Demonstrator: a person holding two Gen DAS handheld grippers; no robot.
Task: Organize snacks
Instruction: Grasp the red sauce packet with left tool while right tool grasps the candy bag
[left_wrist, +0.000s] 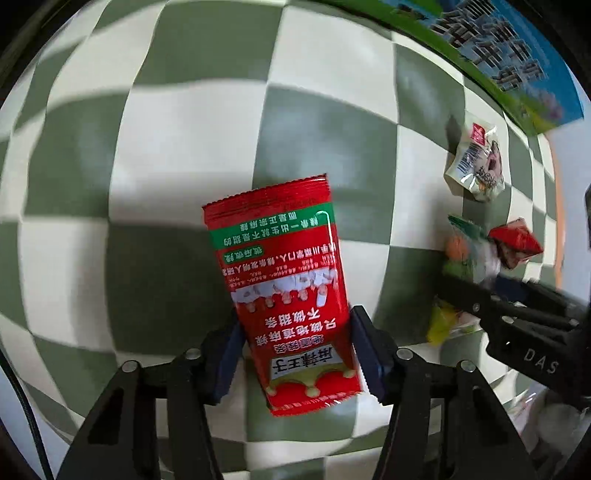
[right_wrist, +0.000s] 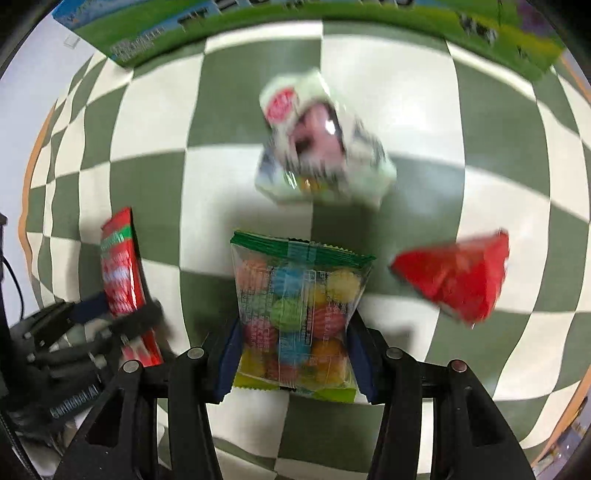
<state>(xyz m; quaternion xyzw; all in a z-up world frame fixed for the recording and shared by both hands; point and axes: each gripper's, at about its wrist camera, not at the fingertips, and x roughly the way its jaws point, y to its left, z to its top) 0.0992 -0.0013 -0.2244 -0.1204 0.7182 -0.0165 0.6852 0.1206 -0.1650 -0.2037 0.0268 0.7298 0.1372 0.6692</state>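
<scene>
Red packet (left_wrist: 291, 291), Chinese print

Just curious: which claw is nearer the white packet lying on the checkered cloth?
Right. The right claw, holding the candy bag, sits just below the white packet; the left claw is farther off to its side.

A long red snack packet (left_wrist: 284, 291) with white print and a green band is at near left. A clear candy bag (right_wrist: 299, 317) of coloured balls is at near centre. Farther off lie a white packet (right_wrist: 321, 144) and, right, a crumpled red wrapper (right_wrist: 458, 273).
</scene>
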